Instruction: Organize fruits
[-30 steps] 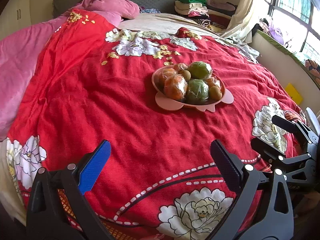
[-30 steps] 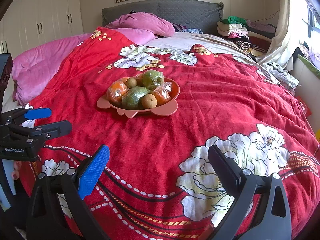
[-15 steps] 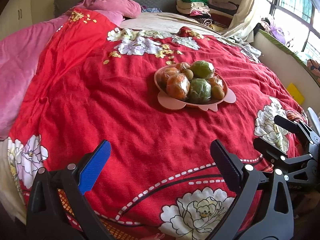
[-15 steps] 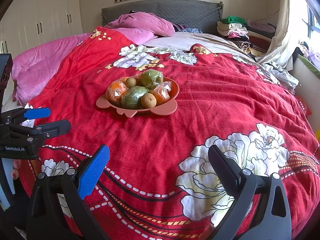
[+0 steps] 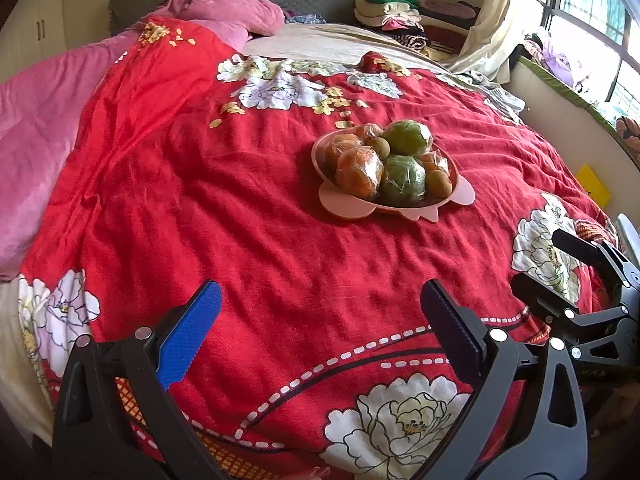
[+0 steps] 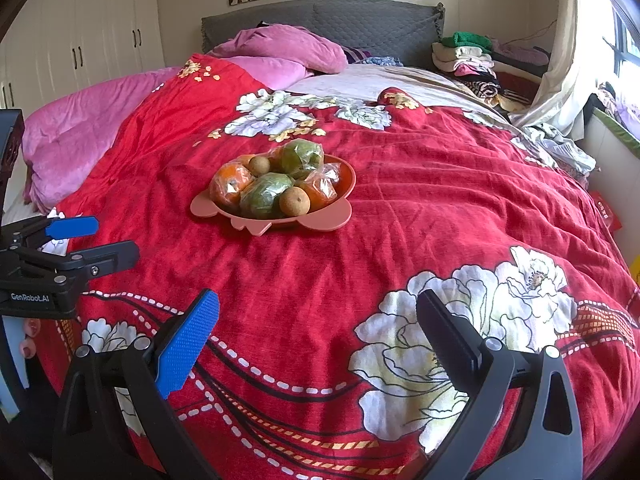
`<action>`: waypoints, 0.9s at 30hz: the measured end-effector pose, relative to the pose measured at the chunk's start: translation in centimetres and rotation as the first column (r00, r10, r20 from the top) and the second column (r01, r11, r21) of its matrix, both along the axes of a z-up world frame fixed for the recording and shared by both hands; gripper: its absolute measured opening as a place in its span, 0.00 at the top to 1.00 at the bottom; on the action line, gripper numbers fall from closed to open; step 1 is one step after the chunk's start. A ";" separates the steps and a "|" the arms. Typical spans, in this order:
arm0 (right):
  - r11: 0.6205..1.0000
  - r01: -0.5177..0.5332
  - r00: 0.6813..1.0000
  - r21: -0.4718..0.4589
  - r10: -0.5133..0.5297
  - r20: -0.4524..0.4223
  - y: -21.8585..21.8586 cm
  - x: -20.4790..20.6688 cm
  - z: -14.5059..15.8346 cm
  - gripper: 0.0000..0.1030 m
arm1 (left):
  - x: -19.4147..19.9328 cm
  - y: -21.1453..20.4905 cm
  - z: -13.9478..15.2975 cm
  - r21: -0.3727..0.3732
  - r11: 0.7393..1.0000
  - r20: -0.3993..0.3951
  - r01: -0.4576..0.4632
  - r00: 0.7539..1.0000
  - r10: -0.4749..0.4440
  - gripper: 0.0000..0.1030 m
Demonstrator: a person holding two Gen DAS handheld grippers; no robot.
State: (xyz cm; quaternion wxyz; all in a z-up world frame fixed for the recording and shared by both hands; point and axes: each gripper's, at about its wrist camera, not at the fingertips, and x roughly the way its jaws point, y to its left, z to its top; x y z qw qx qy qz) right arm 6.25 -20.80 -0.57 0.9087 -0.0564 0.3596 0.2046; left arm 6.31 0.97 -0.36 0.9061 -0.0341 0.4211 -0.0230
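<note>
Pink fruit plate (image 5: 394, 204) mid-bed on the red quilt (image 5: 240, 220), nearer its headboard end. Left gripper (image 5: 320, 320) and right gripper (image 6: 316, 320) both gape empty; we should approach low, straddling one wrapped orange (image 6: 230, 184).

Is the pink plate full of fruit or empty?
Full. The pink plate on the red blanket is heaped with wrapped oranges, green fruits and small brown ones.

The pink plate (image 5: 456, 196) of fruit seems slightly nearer and lower in the left wrist view; the change is slight.
</note>
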 end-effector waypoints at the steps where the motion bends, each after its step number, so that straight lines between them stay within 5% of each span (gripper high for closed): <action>1: 1.000 0.001 1.000 0.001 -0.001 0.000 0.1 0.0 0.0 0.04 | 0.0 -0.1 0.0 0.001 1.000 0.000 0.000 1.000 0.000 0.09; 19: 0.999 0.041 0.999 -0.012 -0.041 -0.006 -1.5 1.0 -0.4 0.04 | 0.6 0.4 0.0 -0.010 1.000 -0.020 -0.009 1.000 0.009 0.09; 23: 0.995 0.095 0.995 -0.015 -0.095 -0.013 -3.0 2.5 -0.7 0.04 | 1.2 1.9 0.9 -0.018 0.997 0.032 -0.072 0.997 0.073 0.09; 27: 0.978 0.203 0.979 -0.038 -0.204 -0.003 -6.6 5.7 -0.3 0.04 | 4.1 5.4 0.2 0.040 0.981 -0.011 -0.188 0.982 0.188 0.09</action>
